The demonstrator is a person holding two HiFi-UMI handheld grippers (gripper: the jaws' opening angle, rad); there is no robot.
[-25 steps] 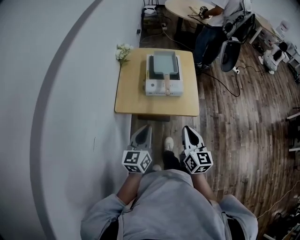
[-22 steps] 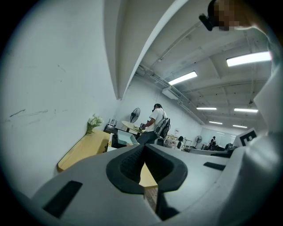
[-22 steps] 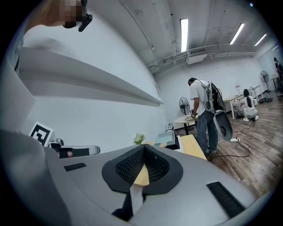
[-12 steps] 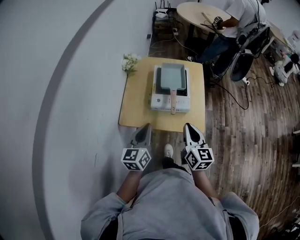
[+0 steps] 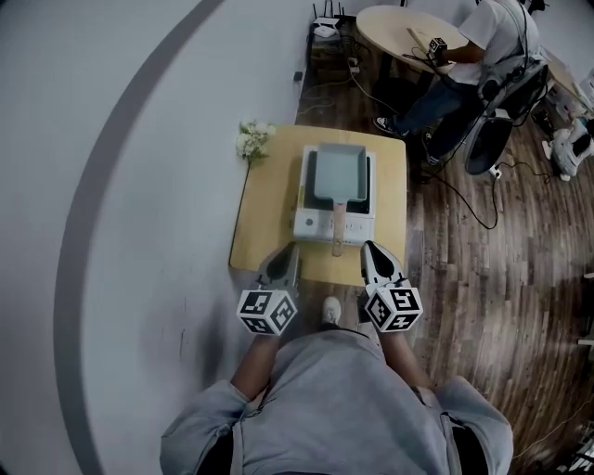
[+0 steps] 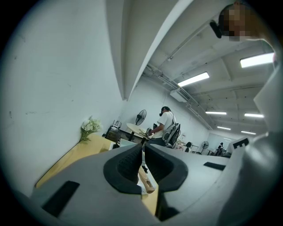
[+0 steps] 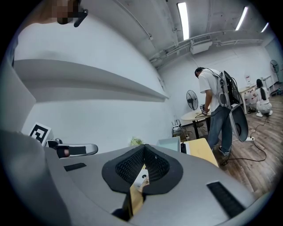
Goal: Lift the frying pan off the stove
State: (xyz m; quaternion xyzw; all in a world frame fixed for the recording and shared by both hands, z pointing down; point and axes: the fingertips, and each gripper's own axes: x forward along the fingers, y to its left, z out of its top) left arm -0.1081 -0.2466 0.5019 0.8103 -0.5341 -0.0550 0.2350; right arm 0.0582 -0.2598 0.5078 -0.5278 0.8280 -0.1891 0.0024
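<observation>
A rectangular grey frying pan (image 5: 338, 174) sits on a white portable stove (image 5: 312, 225) on a small wooden table (image 5: 264, 218). Its wooden handle (image 5: 339, 227) points toward me. My left gripper (image 5: 291, 249) is shut and empty, with its tips over the table's near edge, left of the handle. The right gripper (image 5: 368, 249) is also shut and empty, just right of the handle's end. In the left gripper view the closed left gripper (image 6: 143, 148) has the handle (image 6: 147, 181) showing below it. In the right gripper view the right gripper (image 7: 143, 148) is shut, with the pan (image 7: 169, 143) beyond.
A small bunch of white flowers (image 5: 251, 139) stands at the table's far left corner, by the white wall. Behind the table a person (image 5: 464, 51) stands at a round table (image 5: 390, 23), next to an office chair (image 5: 497, 121). Cables lie on the wood floor to the right.
In the head view the table with the stove has come closer. Both shut grippers have gone from short of the table to its near edge, either side of the handle.
</observation>
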